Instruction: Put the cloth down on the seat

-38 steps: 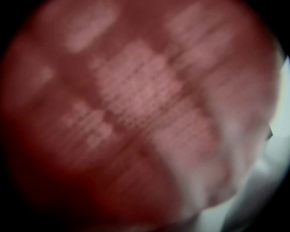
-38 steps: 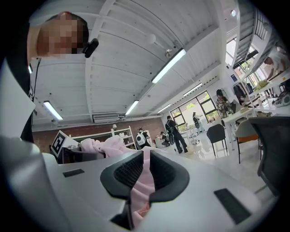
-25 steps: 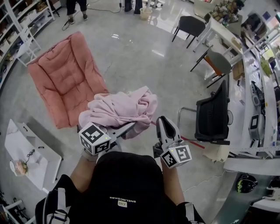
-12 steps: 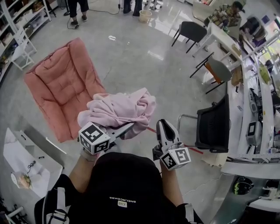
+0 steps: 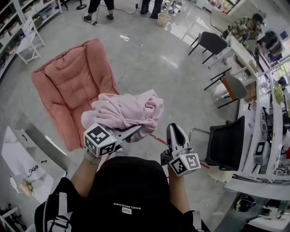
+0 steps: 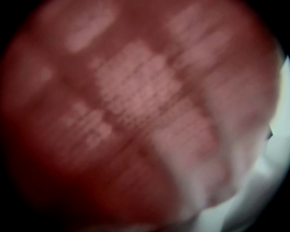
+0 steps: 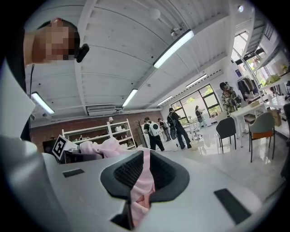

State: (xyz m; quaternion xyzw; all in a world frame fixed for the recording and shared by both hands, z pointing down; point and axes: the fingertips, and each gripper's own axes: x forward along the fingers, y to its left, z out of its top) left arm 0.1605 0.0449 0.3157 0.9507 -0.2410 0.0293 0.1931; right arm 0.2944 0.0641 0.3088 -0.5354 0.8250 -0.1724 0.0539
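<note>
A crumpled pale pink cloth is held up in front of the person. My left gripper reaches into the underside of the bundle, and its jaws are buried in the fabric. Pink cloth fills the left gripper view, blurred and close. My right gripper is at the cloth's lower right. In the right gripper view its dark pads are shut on a thin strip of the cloth. The seat, a salmon-pink cushioned floor chair, lies on the grey floor to the left, beyond the cloth.
A white low table stands at the near left. A black office chair is close on the right, with more chairs and long desks behind it. People stand at the far end. A white shelf is at the far left.
The head view has shifted slightly, so the seat and the chairs sit a little differently in the frame. The cloth and both grippers keep the same pose and hold.
</note>
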